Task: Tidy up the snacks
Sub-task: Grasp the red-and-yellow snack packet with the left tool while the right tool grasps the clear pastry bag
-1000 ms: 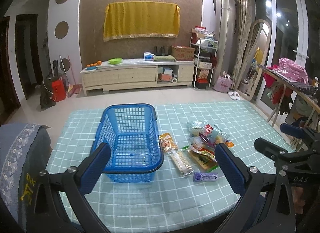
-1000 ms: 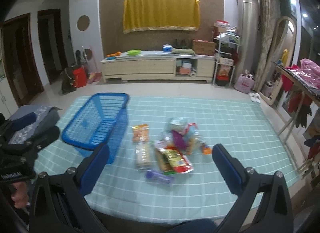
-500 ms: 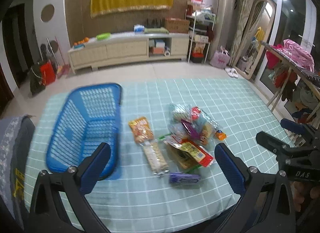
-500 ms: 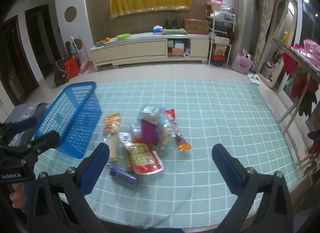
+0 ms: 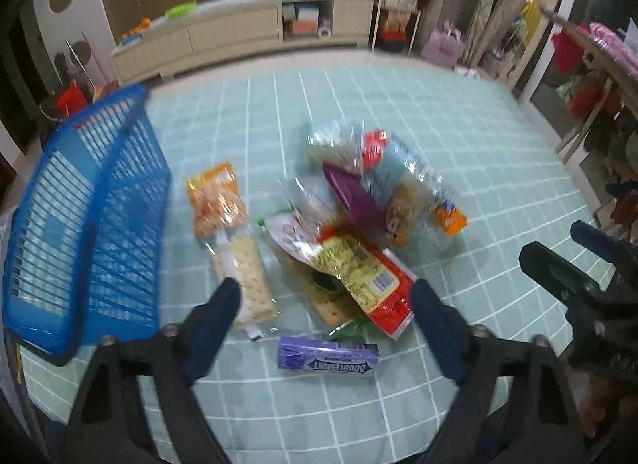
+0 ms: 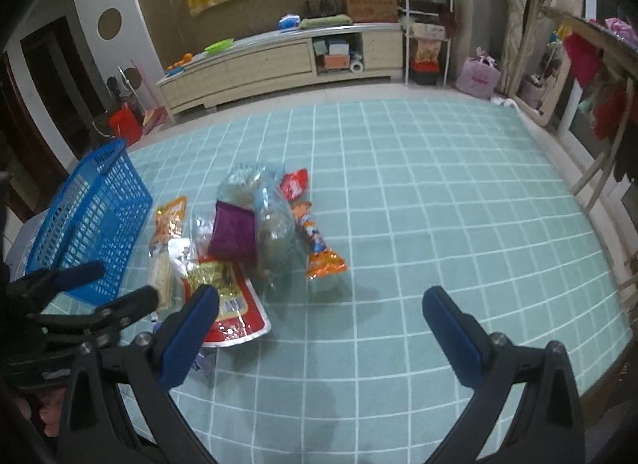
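Observation:
A pile of snacks lies on the teal checked tablecloth [image 6: 438,205]: a purple gum pack [image 5: 327,358], a cracker pack [image 5: 247,276], an orange bag [image 5: 215,201], a red and yellow packet [image 5: 363,272], a purple packet [image 6: 233,234] and clear bags [image 6: 275,232]. To the left stands a blue basket [image 5: 87,225], with nothing seen in it. My left gripper [image 5: 325,296] points down over the near end of the pile. Its jaws are closing, with the red and yellow packet between them, untouched. My right gripper [image 6: 321,298] is open over bare cloth, right of the pile.
The table's right edge [image 6: 598,225] curves close to a clothes rack [image 6: 598,53] and a mirror. A long low cabinet [image 6: 279,61] stands across the floor behind the table. The cloth right of the pile is bare.
Both grippers sank and tipped down toward the table. The left one swung right, from over the basket to the snack pile, and its jaws narrowed. The right one moved right of the pile.

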Available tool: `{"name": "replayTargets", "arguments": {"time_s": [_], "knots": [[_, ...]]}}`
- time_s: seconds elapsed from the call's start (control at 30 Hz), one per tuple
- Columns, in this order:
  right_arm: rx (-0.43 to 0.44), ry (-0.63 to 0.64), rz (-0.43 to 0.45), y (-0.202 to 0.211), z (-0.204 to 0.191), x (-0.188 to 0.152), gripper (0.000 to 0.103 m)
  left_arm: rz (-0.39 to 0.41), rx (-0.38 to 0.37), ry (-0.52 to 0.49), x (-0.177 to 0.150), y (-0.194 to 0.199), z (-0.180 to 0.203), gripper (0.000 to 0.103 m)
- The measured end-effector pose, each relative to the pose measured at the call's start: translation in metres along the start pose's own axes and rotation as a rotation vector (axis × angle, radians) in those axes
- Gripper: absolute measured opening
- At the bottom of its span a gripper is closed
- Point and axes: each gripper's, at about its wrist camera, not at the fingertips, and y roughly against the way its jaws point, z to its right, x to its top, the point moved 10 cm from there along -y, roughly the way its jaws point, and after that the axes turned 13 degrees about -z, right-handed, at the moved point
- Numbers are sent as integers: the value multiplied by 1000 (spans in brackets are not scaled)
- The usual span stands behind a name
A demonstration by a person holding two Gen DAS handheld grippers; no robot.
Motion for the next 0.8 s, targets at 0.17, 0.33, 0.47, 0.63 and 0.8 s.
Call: {"name": "replayTargets", "arguments": {"time_s": [0.17, 0.33, 0.47, 0.63, 0.8], "knots": [[-2, 4, -11, -14, 6, -2, 103, -74, -21, 27, 1, -31, 0, 70], [24, -11, -33, -26, 12, -4, 103, -129, -25, 44, 2, -54, -1, 49], [55, -17, -30, -29, 13, -3, 103, -160, -64, 50, 3, -68, 0, 31], [75, 8, -22, -28, 5, 0, 103, -160, -117, 24, 1, -71, 9, 12], [98, 37, 4, -26, -4, 3, 102, -119, -95, 30, -5, -54, 3, 5]]}}
